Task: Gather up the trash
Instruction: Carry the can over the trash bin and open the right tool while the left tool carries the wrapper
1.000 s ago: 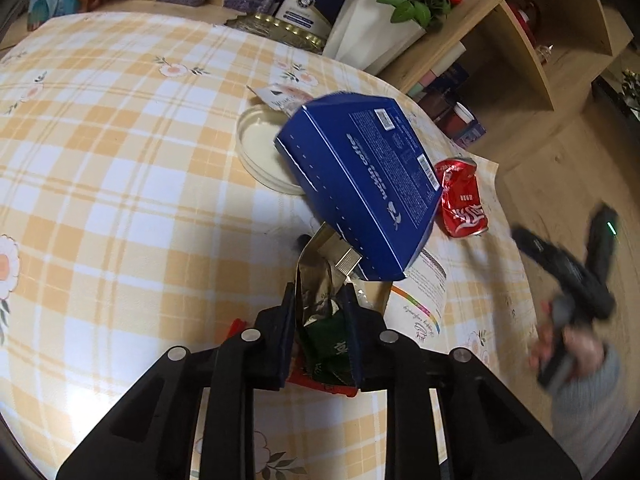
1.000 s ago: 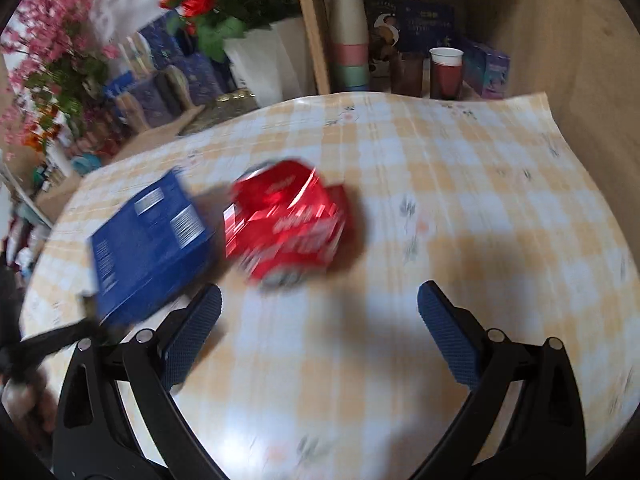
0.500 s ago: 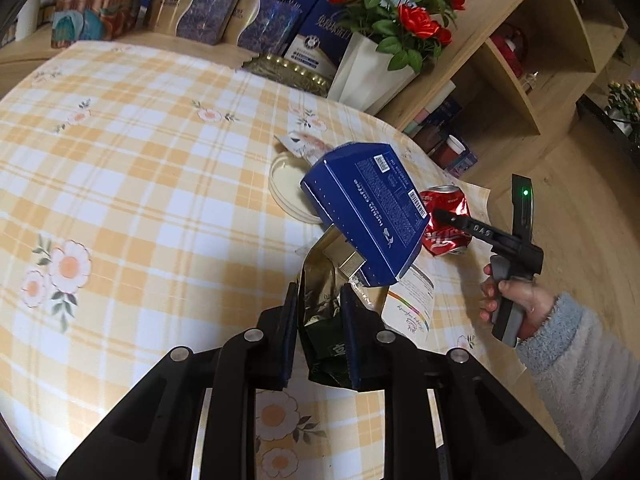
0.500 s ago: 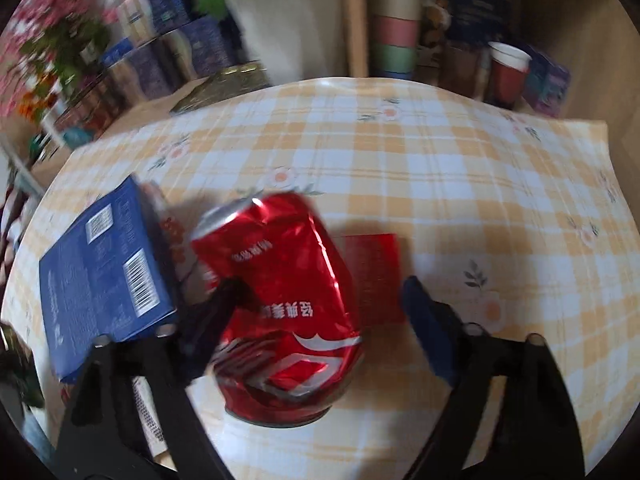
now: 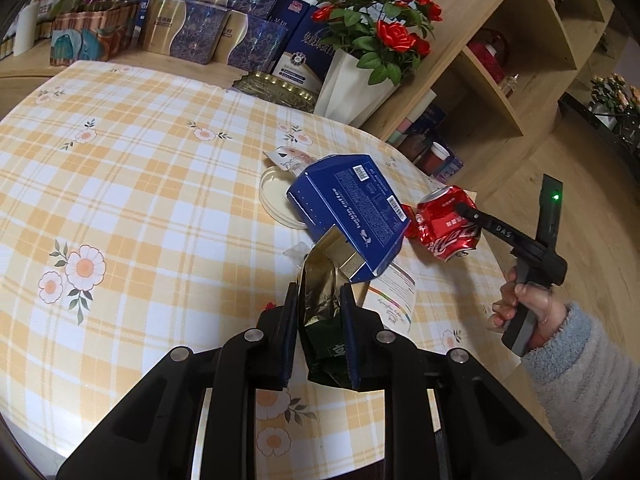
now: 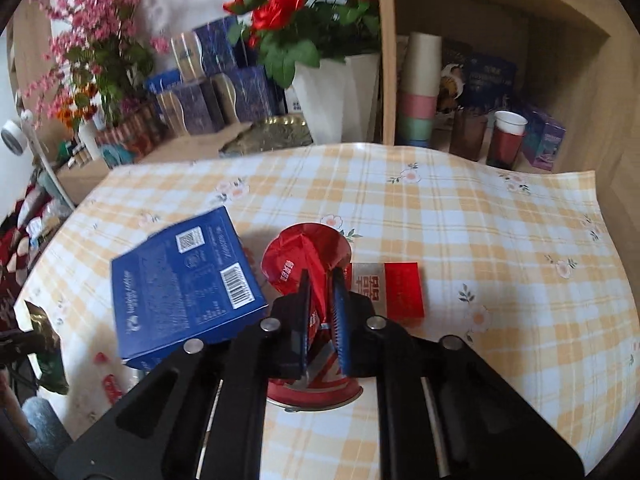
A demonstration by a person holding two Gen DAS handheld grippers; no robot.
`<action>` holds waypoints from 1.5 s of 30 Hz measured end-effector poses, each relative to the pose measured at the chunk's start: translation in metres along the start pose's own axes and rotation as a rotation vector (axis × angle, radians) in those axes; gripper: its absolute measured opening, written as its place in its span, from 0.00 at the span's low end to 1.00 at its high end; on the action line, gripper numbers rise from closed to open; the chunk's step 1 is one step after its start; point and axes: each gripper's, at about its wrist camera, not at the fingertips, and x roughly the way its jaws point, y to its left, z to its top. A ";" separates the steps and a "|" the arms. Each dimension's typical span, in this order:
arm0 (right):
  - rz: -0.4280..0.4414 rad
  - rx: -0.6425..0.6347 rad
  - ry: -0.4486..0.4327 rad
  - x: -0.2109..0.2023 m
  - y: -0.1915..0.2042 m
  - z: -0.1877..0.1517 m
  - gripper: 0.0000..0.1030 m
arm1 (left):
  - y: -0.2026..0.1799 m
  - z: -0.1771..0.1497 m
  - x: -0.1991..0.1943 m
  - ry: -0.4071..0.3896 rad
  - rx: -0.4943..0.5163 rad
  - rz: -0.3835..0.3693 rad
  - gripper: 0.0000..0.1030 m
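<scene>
A crushed red soda can (image 6: pixel 296 252) sits between the pads of my right gripper (image 6: pixel 321 280), whose jaws are closing and pinch its dented middle. In the left wrist view the can (image 5: pixel 440 220) hangs tilted by the table's right edge with the right gripper (image 5: pixel 466 212) on it. My left gripper (image 5: pixel 319 296) is shut on a crumpled gold and green foil wrapper (image 5: pixel 320 308), held above the checked tablecloth (image 5: pixel 140 200). A blue coffee box (image 5: pixel 352 208) lies tilted between the two grippers.
A flat red packet (image 6: pixel 404 288) lies under the can. A white lid (image 5: pixel 274 200) and a printed leaflet (image 5: pixel 394 292) lie beside the box. A white vase of red roses (image 5: pixel 352 88) and a wooden shelf (image 5: pixel 500 80) stand behind the table.
My right gripper came in over the red can, its wide jaws closed on it, and the can tipped up. My left gripper rose and drew back with the wrapper.
</scene>
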 end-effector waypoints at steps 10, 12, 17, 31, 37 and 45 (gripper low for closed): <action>-0.015 0.017 -0.056 -0.063 0.016 -0.014 0.13 | -0.017 -0.013 -0.035 -0.012 0.079 -0.023 0.19; -0.011 0.021 -0.071 -0.079 0.019 -0.019 0.13 | -0.021 -0.016 -0.041 -0.012 0.095 -0.029 0.19; 0.006 0.030 -0.103 -0.118 0.028 -0.037 0.13 | -0.031 -0.027 -0.059 -0.021 0.120 -0.053 0.19; 0.114 0.014 -0.104 -0.188 0.058 -0.106 0.13 | -0.044 -0.071 -0.103 -0.030 0.168 -0.072 0.19; 0.170 -0.023 -0.056 -0.200 0.081 -0.140 0.13 | -0.041 -0.090 -0.120 -0.029 0.166 -0.071 0.19; 0.252 -0.135 0.085 -0.181 0.123 -0.190 0.13 | -0.026 -0.114 -0.139 -0.021 0.129 -0.058 0.19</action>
